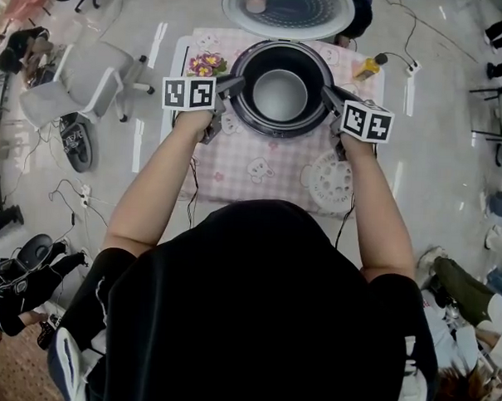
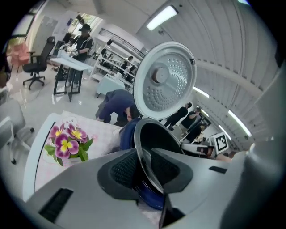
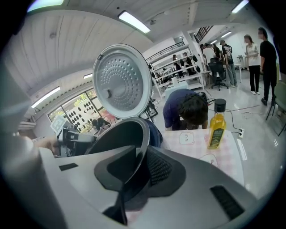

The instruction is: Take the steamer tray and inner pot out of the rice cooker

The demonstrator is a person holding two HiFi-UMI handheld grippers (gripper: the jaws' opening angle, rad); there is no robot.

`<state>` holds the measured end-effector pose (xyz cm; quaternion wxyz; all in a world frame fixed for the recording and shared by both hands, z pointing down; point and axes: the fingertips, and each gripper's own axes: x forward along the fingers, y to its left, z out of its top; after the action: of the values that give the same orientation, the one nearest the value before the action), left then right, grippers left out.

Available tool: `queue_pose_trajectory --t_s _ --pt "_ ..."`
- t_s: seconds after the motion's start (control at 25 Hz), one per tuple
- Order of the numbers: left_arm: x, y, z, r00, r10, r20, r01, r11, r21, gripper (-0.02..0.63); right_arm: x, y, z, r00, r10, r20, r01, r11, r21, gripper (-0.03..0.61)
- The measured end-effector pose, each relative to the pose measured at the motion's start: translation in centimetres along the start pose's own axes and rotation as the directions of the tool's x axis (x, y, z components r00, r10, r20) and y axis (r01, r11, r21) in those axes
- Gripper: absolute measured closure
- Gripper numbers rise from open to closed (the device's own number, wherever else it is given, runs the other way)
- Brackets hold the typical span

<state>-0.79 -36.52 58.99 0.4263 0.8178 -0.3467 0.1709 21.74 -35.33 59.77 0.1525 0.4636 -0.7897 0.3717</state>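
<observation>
The cooker (image 1: 240,104) stands open at the middle of the table's (image 1: 235,176) far edge with the pot (image 1: 280,94) seated inside. The tray (image 1: 329,181) lies flat near the right edge. The left gripper (image 1: 237,86) straddles the pot's left rim with its jaws slightly apart, and the right gripper (image 1: 329,96) pinches the right rim.

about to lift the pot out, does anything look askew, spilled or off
Nothing stands out. The inner pot sits level in the rice cooker, lid up; the fingers of the left gripper and right gripper straddle opposite sides of its rim. The steamer tray lies flat on the table.
</observation>
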Motion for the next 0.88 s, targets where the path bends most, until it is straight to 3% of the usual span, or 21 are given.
queue_pose_trajectory --t_s 0.24,0.88 --pt "0.4 -0.2 -0.5 0.995 -0.099 0.017 0.101 0.965 -0.243 0.560 -0.2 -0.3 -0.2 1.000 0.025 0.018 -0.027 0.997 0.077 0.509" --pt "-2.1 -2.3 0.1 0.990 -0.128 0.059 0.138 0.967 -0.214 0.567 -3.3 2.3 1.6 0.991 0.120 0.067 -0.129 0.980 0.150 0.532"
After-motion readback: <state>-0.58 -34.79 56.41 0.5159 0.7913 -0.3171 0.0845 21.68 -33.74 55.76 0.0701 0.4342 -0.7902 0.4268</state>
